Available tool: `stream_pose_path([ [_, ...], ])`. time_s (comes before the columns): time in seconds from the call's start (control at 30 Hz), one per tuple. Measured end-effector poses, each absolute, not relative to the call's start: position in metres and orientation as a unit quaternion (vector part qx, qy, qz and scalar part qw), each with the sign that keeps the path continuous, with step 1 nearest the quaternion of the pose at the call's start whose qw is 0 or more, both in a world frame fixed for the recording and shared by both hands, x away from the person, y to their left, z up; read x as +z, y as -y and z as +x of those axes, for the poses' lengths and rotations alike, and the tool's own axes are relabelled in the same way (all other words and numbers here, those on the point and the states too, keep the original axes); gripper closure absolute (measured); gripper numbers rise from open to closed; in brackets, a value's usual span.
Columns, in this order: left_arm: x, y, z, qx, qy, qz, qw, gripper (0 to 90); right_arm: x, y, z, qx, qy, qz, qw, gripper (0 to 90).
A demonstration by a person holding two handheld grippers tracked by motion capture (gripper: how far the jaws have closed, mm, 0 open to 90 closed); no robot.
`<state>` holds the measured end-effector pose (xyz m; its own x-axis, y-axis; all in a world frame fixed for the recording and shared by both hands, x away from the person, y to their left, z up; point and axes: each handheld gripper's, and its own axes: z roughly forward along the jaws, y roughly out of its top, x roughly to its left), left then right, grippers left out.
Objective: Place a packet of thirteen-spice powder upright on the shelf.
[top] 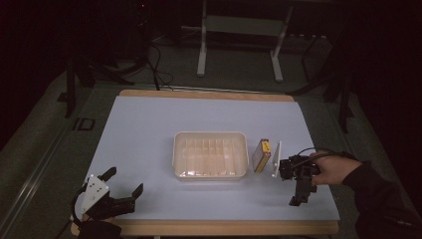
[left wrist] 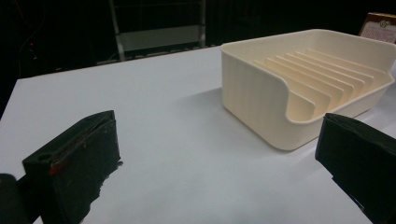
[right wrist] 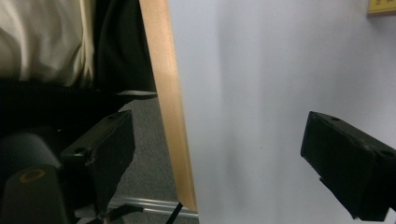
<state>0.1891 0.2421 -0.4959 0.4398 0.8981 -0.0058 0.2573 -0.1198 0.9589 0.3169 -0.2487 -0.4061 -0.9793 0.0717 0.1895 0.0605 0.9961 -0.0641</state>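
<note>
A cream ribbed tray [top: 175, 155] sits empty at the middle of the white table [top: 149, 124]. Just right of it stands a yellow box [top: 262, 155], with a thin white plate [top: 276, 159] on edge beside that. My left gripper [top: 123, 181] rests open near the front left corner, aimed at the tray [left wrist: 247, 88], nothing between its jaws [left wrist: 219, 140]. A hand holds my right gripper [top: 293, 183] right of the white plate. It is open and empty [right wrist: 224, 144], hanging over the table's front part, with the box corner [right wrist: 382, 6] at the top right.
The table's wooden front edge [right wrist: 170, 102] runs up the right gripper view, with the person's clothing [right wrist: 42, 42] beyond it. A metal frame [top: 241, 30] and cables [top: 157, 59] stand on the floor behind the table. A brown box corner [left wrist: 379, 25] peeks past the tray.
</note>
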Motion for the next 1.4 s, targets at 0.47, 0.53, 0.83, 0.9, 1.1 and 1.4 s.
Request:
stream_pose_path([
  [0.47, -0.495, -0.242, 0.188, 0.317, -0.423, 0.679, 0.51, 0.0, -0.402, 0.231, 0.306, -0.002, 0.995, 0.011, 0.1, 10.1],
  [0.53, -0.496, -0.242, 0.188, 0.316, -0.424, 0.679, 0.509, 0.0, -0.401, 0.228, 0.305, 0.002, 0.995, 0.013, 0.096, 10.1],
  [0.83, -0.496, -0.242, 0.189, 0.314, -0.424, 0.681, 0.507, 0.0, -0.395, 0.215, 0.299, -0.012, 0.994, 0.06, 0.088, 10.1],
  [0.9, -0.496, -0.242, 0.189, 0.314, -0.425, 0.681, 0.508, 0.0, -0.393, 0.212, 0.299, -0.017, 0.994, 0.059, 0.091, 10.2],
  [1.1, -0.496, -0.242, 0.189, 0.312, -0.427, 0.68, 0.508, 0.0, -0.387, 0.207, 0.301, -0.021, 0.995, 0.065, 0.079, 10.2],
  [1.4, -0.497, -0.241, 0.189, 0.31, -0.424, 0.684, 0.506, 0.0, -0.375, 0.201, 0.309, -0.04, 0.995, 0.071, 0.056, 10.2],
])
